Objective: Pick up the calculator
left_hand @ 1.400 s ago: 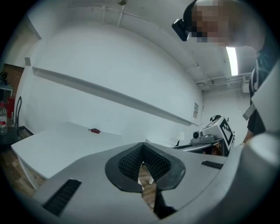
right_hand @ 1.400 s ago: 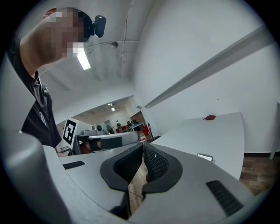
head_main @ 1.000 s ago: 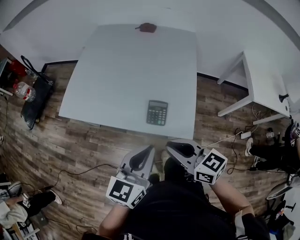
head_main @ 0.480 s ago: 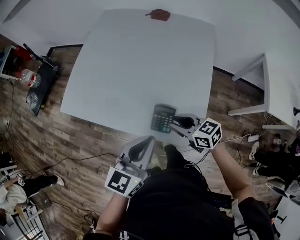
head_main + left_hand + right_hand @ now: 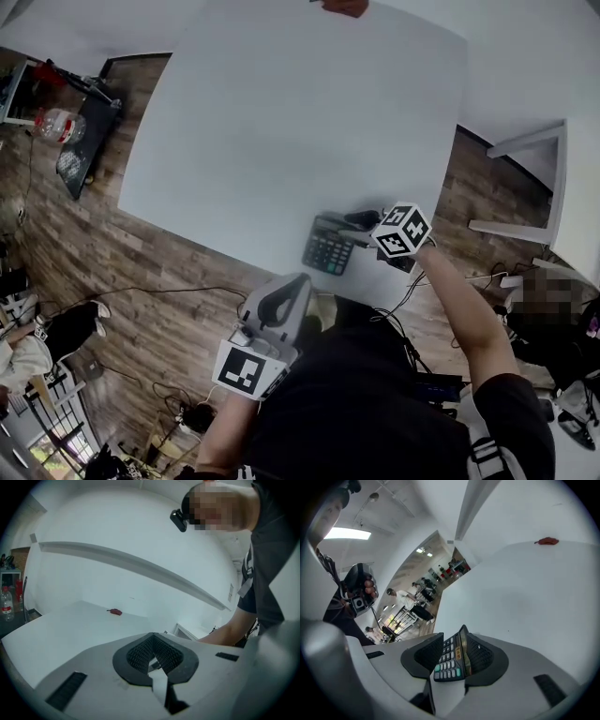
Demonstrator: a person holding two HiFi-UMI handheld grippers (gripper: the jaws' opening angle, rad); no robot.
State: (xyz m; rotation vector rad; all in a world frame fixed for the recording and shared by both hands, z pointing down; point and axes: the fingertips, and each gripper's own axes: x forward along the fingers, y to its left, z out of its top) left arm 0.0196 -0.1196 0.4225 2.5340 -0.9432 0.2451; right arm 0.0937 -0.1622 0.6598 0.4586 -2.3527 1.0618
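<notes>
Calculator (image 5: 328,248) is lying flat near the front edge of the white surface (image 5: 281,122). We are holding the right hand-held gripper (image 5: 361,223) down at it, jaws opening, with the calculator's body sitting between the pads but not yet pinched. The left hand-held gripper (image 5: 281,305) is hanging closed and empty just off that edge. We are risking a nudge that sends it sliding off the near edge if a pad is landing on the casing rather than beside it. A shallow bite on its slim, smooth sides is likely leaving it free to pivot or slip out while we are lifting.
</notes>
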